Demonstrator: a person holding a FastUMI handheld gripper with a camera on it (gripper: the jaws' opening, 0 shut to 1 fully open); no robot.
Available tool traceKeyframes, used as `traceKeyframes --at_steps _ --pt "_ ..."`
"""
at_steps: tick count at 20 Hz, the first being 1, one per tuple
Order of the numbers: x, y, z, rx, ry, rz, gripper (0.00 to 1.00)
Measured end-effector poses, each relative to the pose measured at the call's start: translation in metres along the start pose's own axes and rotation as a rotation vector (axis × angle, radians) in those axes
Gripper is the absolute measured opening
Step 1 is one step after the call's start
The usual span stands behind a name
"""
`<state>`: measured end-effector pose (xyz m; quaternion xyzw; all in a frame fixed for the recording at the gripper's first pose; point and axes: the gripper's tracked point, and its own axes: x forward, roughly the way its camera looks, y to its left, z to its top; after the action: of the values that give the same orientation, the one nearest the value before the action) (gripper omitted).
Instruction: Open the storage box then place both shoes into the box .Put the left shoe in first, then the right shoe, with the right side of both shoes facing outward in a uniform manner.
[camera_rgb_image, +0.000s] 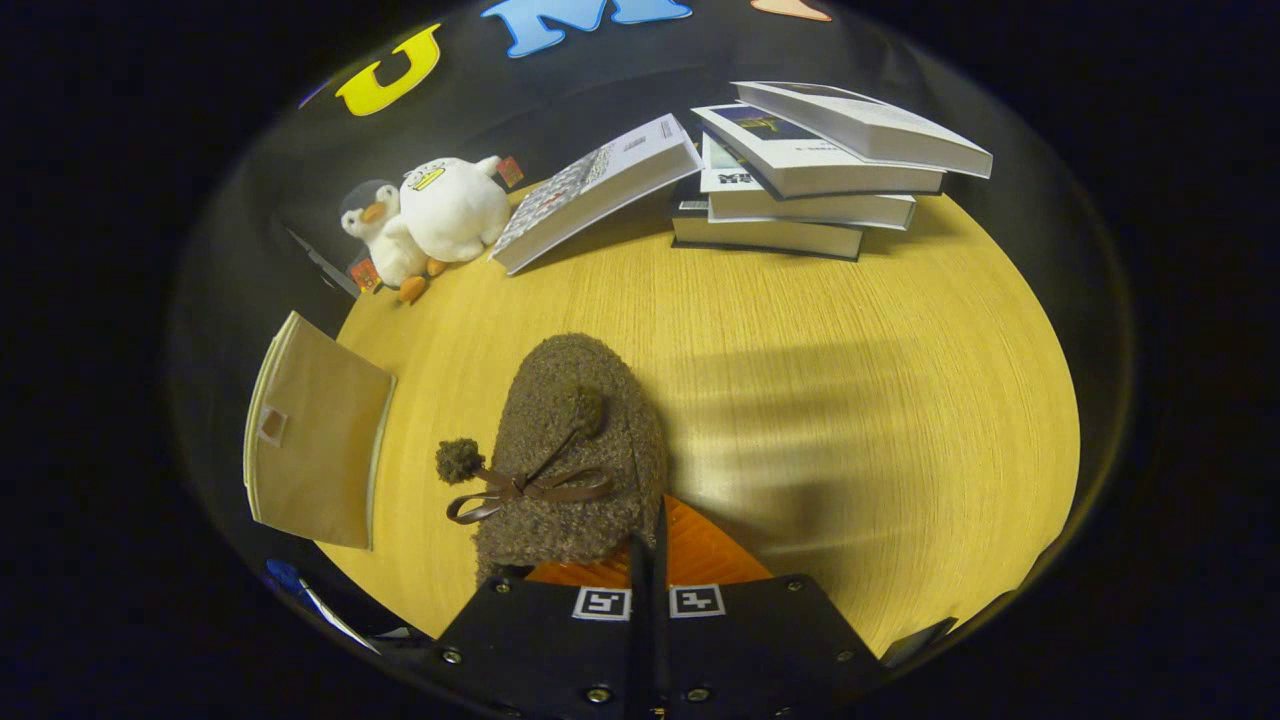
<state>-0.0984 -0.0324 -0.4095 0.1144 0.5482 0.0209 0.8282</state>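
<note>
In the gripper view, the hand-held gripper comes in from six o'clock, its two black fingers drawn together so that only a thin dark slit shows between them. They seem to pinch the edge of the shoe's opening, where the orange lining shows, though the black finger bodies hide the contact itself, so the grasp is likely rather than certain. Two small square markers sit side by side on the finger bodies.

The shoe, a brown fuzzy slipper, lies just ahead of the fingers and slightly toward eleven o'clock from them, its rounded toe pointing to twelve o'clock. A thin brown ribbon bow is tied across its top, with one pompom hanging off toward nine o'clock and another resting on the upper.

The worktop is pale wood with a fine grain, and soft shadows fall across it at three o'clock from the shoe.

At nine o'clock from the shoe, near the worktop's edge, lies a flat tan panel with a small square patch on it; whether it is the lid of the storage box cannot be told.

Well beyond the shoe, at eleven o'clock, two plush penguins lean together, a small grey one beside a larger white one. At twelve o'clock a book leans tilted against a stack of books, which stands at one o'clock.
</note>
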Motion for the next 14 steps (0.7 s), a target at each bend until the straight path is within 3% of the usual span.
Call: traceKeyframes --at_steps 10,14 --pt "-0.087 0.105 0.078 -0.134 -0.120 0.066 0.00" --pt "-0.112 0.171 0.106 -0.192 -0.163 0.148 0.00"
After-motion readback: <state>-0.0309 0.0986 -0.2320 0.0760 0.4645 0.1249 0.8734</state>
